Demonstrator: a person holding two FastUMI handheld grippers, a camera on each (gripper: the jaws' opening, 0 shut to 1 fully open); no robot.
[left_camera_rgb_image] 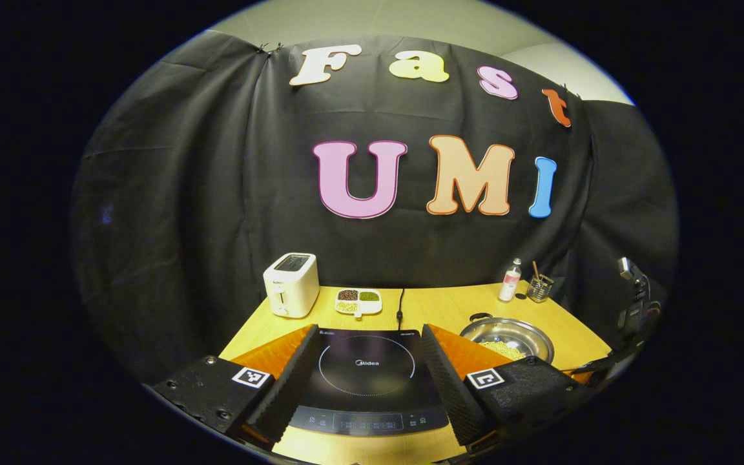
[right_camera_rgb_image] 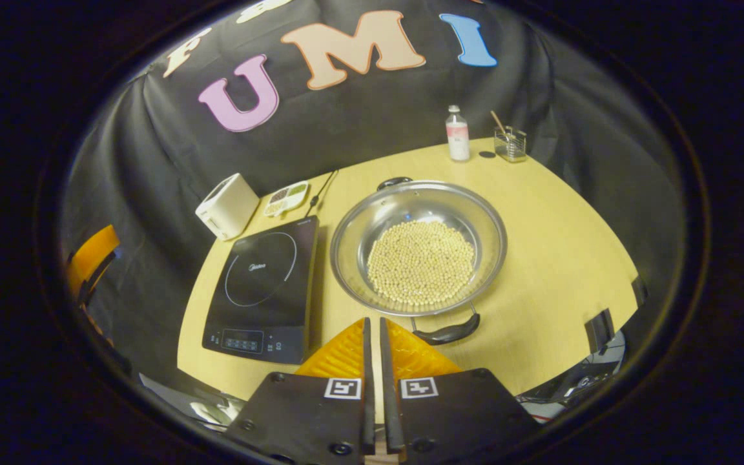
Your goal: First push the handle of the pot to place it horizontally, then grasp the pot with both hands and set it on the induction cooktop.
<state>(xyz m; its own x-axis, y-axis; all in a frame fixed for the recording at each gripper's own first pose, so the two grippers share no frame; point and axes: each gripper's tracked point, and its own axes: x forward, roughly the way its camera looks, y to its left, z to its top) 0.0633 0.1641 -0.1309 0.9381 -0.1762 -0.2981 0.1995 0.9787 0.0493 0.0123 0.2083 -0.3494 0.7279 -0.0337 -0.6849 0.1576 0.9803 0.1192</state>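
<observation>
Pot: the steel pot (right_camera_rgb_image: 420,248) sits mid-frame in the right gripper view, on the table (right_camera_rgb_image: 559,258) just right of the cooktop (right_camera_rgb_image: 265,290), holding pale beans (right_camera_rgb_image: 420,261)
Pot handles: 1 black handle (right_camera_rgb_image: 446,332) at the lower rim, another (right_camera_rgb_image: 392,183) at the upper rim; they likely need turning level before the lift
Right gripper (right_camera_rgb_image: 372,345): fingers nearly closed with a thin gap, holding nothing, tips near the lower handle, probably narrowed to push it
Left gripper (left_camera_rgb_image: 367,371): spread wide and empty, low in the left gripper view, framing the cooktop (left_camera_rgb_image: 367,378), the pot (left_camera_rgb_image: 507,337) at lower right
Background: toaster (right_camera_rgb_image: 227,205), bean dish (right_camera_rgb_image: 287,197), bottle (right_camera_rgb_image: 456,134) in the upper part
Stage: pot not yet on the cooktop
</observation>
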